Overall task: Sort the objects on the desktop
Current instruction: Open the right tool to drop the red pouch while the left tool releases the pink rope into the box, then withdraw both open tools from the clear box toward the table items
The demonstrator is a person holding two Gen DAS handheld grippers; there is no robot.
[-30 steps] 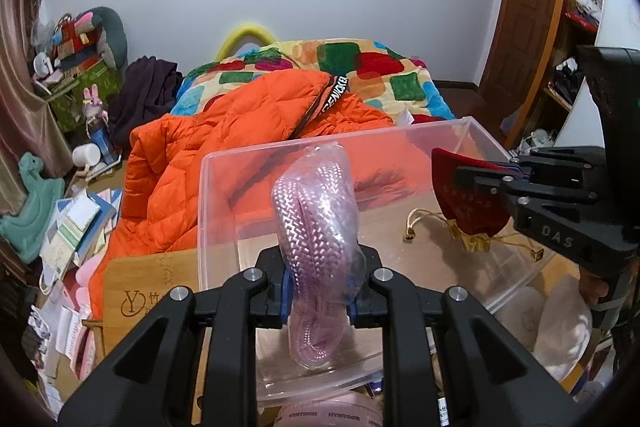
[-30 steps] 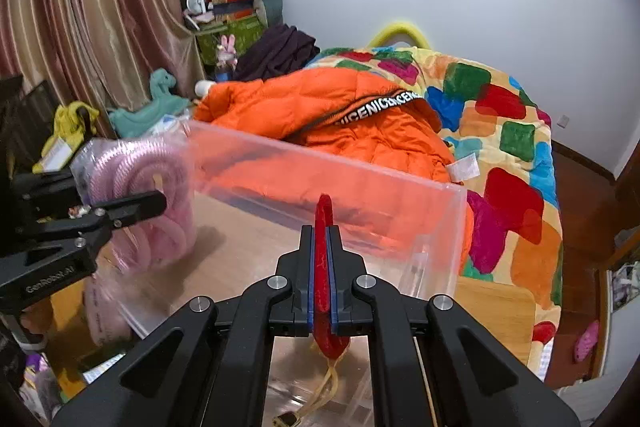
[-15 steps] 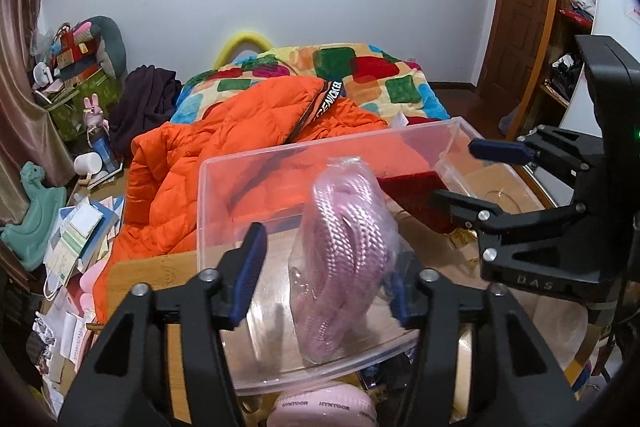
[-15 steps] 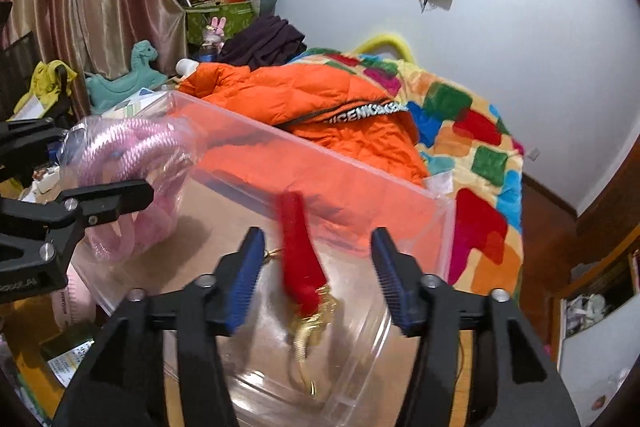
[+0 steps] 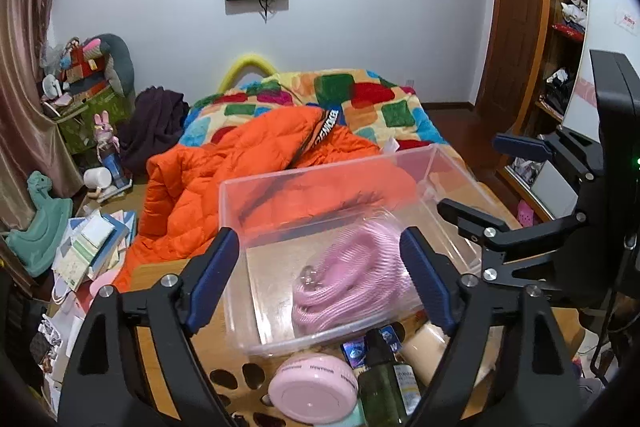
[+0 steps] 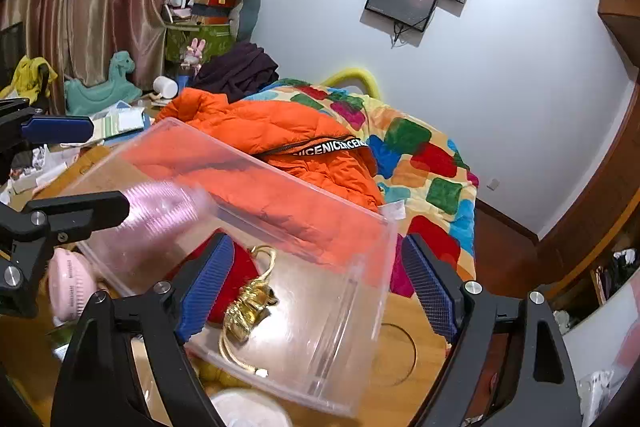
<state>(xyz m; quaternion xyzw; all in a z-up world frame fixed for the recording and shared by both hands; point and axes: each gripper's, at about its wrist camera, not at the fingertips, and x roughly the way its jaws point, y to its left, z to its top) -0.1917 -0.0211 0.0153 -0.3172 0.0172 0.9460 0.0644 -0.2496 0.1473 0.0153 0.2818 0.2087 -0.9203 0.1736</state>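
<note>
bin: clear bin (image 5: 344,183) on desk (image 6: 404,347), holds pink cord bundle (image 5: 352,291) at 9 o'clock end, red-gold tassel charm (image 6: 240,287) at 3 o'clock end
left hand-held gripper (image 5: 320,291): released, empty
right hand-held gripper (image 6: 316,291): released, empty
left to sort: pink compact (image 5: 312,391), green bottle (image 5: 384,379) at bin's 6 o'clock
progress: likely partway

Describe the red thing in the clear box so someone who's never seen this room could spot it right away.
Find the clear plastic bin on the wooden desk before the bed. The red pouch lies at one end; unlike the bagged pink rope opposite, it trails a gold cord.
</note>
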